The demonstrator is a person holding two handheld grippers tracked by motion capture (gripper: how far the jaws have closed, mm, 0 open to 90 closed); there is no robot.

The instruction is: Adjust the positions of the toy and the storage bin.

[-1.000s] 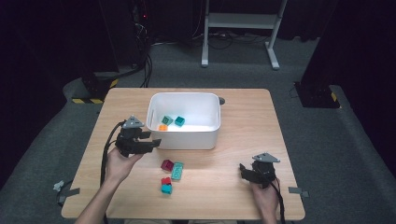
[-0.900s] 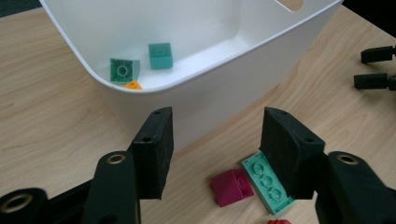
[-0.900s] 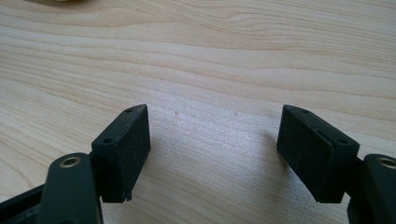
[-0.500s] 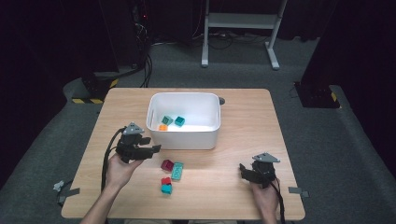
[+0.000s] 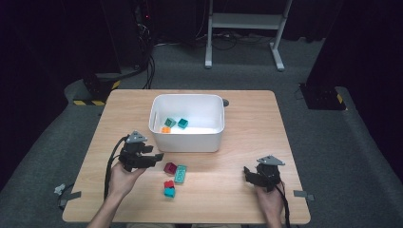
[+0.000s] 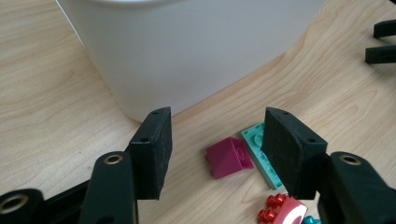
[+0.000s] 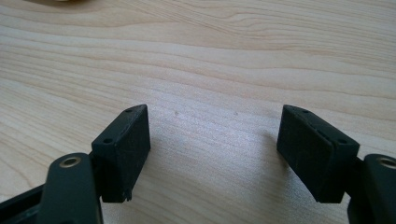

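A white bin (image 5: 187, 142) stands mid-table with an orange brick (image 5: 166, 129) and two teal bricks (image 5: 177, 123) inside. In front of it lie a magenta brick (image 5: 169, 168), a mint flat brick (image 5: 180, 174) and a red brick on a teal one (image 5: 169, 188). My left gripper (image 5: 157, 156) is open, empty, low over the table just left of the magenta brick (image 6: 228, 157), which shows between its jaws beside the mint brick (image 6: 257, 150). My right gripper (image 5: 247, 175) is open and empty over bare wood (image 7: 210, 93) at the front right.
The bin's wall (image 6: 187, 51) rises close ahead of the left gripper. The right gripper's jaw tips (image 6: 380, 42) show at the far right of the left gripper view. A small dark knob (image 5: 225, 102) sits behind the bin.
My left gripper has moved down and toward the table's front, from beside the bin to the loose bricks. The right gripper has stayed put.
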